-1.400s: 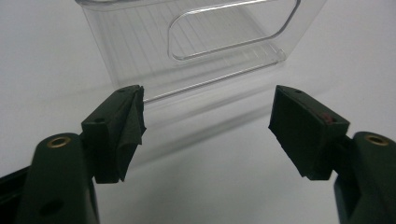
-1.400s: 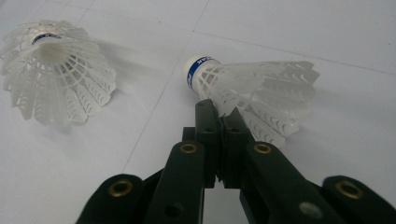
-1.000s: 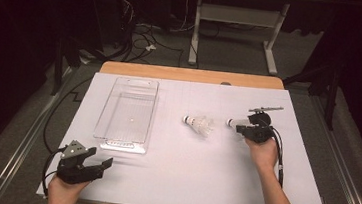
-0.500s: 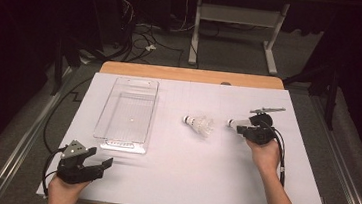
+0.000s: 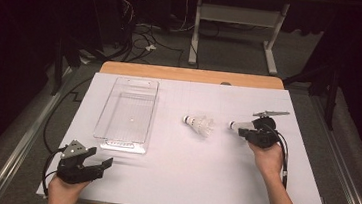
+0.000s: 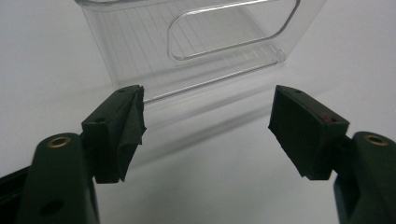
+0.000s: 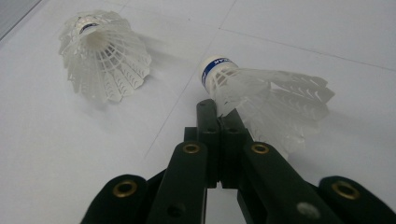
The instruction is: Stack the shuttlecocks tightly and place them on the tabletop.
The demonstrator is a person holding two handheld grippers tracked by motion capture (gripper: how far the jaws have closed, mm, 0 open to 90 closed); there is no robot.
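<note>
Shuttlecock [image 7: 261, 100] with a blue-banded white cork lies on its side on the tabletop [image 5: 186, 183], at about three o'clock on the white sheet in the high view [image 5: 239, 125]. The right tongs [image 7: 218, 122] are pressed together at its plastic skirt; in the right gripper view the closed tips sit against the skirt's edge just behind the cork, and a bit of the skirt seems caught between them, though the overlap makes this hard to confirm. The cork points toward nine o'clock in the high view, and the right tongs [image 5: 246, 132] meet the skirt from the four o'clock side.

A second shuttlecock [image 5: 199, 124] lies near the first at its nine o'clock, at the middle of the sheet, cork also toward nine o'clock, and apart from it [image 7: 103, 53].

A clear plastic bin [image 5: 127, 114] stands farther toward nine o'clock, long side running twelve to six.

The left tongs [image 5: 105, 167] rest at about seven o'clock on the tabletop, near the bin's short end. In the left gripper view they [image 6: 205, 128] are spread wide with nothing between, facing the bin's handle cut-out [image 6: 233, 28].
</note>
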